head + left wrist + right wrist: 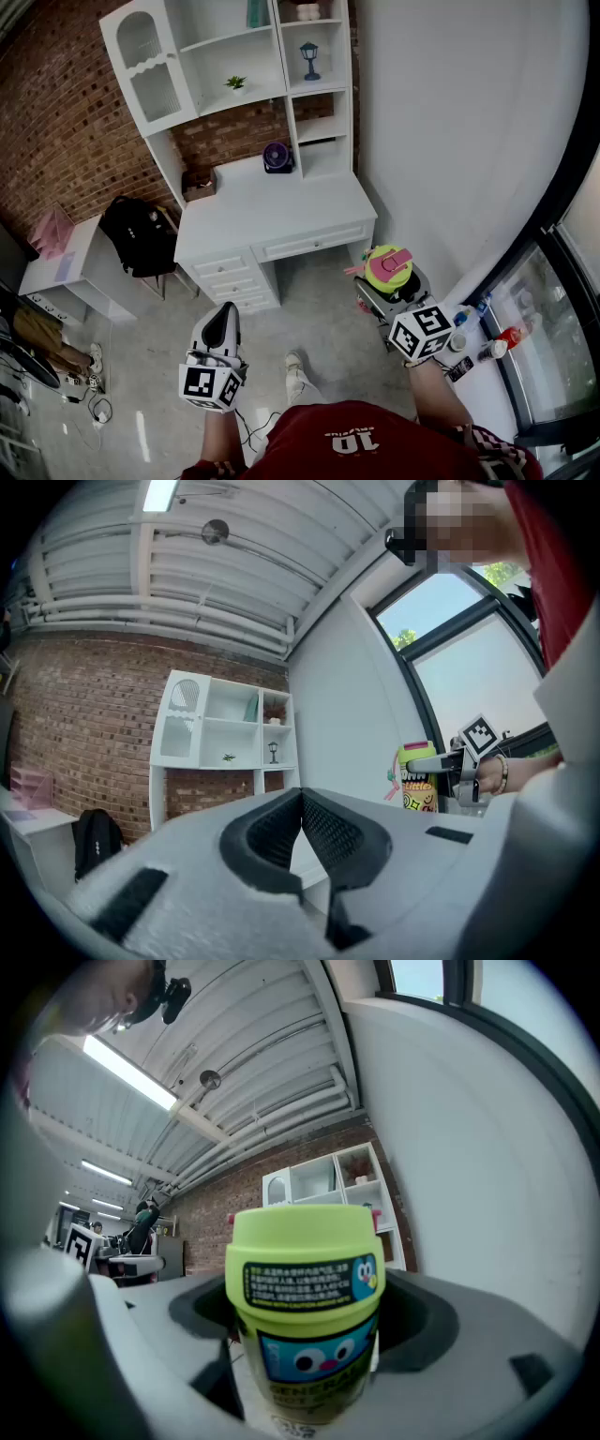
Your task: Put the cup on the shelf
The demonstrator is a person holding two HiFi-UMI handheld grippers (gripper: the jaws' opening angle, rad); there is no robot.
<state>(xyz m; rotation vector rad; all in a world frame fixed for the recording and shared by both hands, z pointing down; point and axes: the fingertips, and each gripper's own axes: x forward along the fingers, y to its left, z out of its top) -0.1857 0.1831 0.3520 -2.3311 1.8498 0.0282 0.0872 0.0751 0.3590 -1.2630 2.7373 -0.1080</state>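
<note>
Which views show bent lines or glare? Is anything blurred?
Head view: the shelf leans and bows, corners darken. Left gripper view: fisheye; the window is washed pale. Right gripper view: the cup looms large yet sharp; the ceiling lamp glares.

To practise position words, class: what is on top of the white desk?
A purple round thing, perhaps a fan, stands at the desk's back, a brown box to its left. The box's inside is hidden.

Room furnished as a home study: white desk [281, 202], shelf [202, 70] above, brick wall [56, 112], backpack [139, 236], small fan [277, 157], tall window [553, 309]; exposed ceiling [206, 564] with strip lights [127, 1072].
</note>
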